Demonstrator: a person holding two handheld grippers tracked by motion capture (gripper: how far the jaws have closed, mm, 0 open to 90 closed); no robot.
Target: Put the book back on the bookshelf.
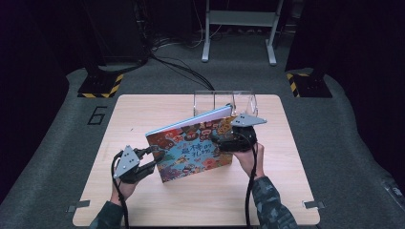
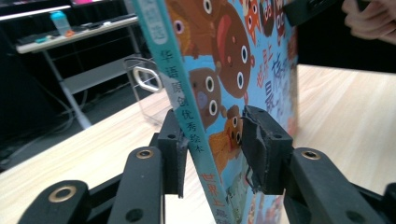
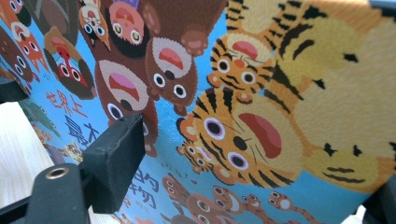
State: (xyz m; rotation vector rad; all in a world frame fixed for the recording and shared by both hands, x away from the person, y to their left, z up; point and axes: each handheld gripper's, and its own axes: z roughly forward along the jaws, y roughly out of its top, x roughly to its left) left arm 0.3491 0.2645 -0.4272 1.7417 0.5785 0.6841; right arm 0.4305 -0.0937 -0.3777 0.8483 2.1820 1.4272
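A picture book with cartoon animals on a blue cover stands tilted on its lower edge in the middle of the wooden table. My left gripper is at the book's lower left corner. In the left gripper view its jaws are shut on the book at the spine edge, one pad on each side. My right gripper is at the upper right part of the cover. In the right gripper view its jaws stand wide apart in front of the cover, so this gripper is open.
A clear acrylic holder with dividers stands just behind the book at the table's far edge, and it appears again in the left gripper view. On the floor beyond are cables, two stands with yellow-black striped bases and a metal frame.
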